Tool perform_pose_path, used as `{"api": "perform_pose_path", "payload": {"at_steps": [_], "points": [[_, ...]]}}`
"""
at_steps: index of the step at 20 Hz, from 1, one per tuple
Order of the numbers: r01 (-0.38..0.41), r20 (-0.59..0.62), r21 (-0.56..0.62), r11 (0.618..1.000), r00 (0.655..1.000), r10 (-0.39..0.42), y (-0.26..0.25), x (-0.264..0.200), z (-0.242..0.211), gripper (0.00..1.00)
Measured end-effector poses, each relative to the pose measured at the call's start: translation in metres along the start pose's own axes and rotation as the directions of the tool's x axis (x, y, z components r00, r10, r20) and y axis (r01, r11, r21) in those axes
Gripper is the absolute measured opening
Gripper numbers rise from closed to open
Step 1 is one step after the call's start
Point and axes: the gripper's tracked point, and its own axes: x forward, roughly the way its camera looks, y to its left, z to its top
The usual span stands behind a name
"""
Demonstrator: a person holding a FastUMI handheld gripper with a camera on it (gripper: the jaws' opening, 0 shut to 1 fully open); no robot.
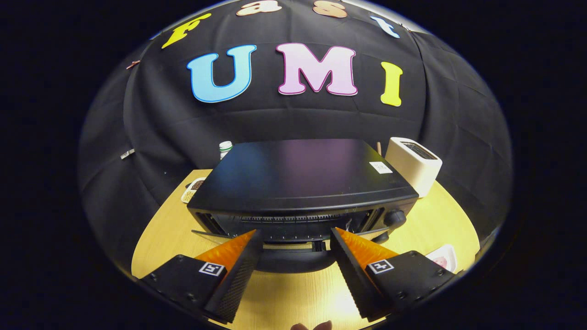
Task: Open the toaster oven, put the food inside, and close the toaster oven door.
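1. Black cloth walls close off the booth behind a pale wooden table (293, 298), whose far edge is hidden by the appliances standing on it.
2. A black toaster oven (300, 183) sits in the middle of the table, seen from above and in front; its top panel hides most of what lies behind it.
3. The oven door (293, 259) appears dropped open toward the fingers, but it reads as a dark shape low down, and the interior is too dark to make out.
4. The gripper (296, 238) hangs just in front of the oven with its fingers spread wide and nothing between them; the tips sit close to the oven's front, either side of the opening.
5. A white toaster (415, 165) stands beside the oven's right rear corner.
6. A small white-capped bottle (225, 147) pokes up behind the oven's left rear corner, mostly hidden.
7. A tray of food (192, 189) sits left of the oven, partly hidden by it.
8. Another dish (444, 257) with something pinkish lies right of the fingers, cut off.
9. Fingertips of a person's hand (312, 326) show below the gripper.
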Motion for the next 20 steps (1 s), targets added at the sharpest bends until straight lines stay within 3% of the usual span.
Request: {"api": "perform_pose_path", "payload": {"at_steps": [11, 20], "points": [[-0.003, -0.108, -0.041, 0.999, 0.994, -0.002, -0.002, -0.036, -0.071, 0.98], [-0.054, -0.297, -0.054, 0.997, 0.954, 0.036, -0.007, -0.046, -0.151, 0.98]]}}
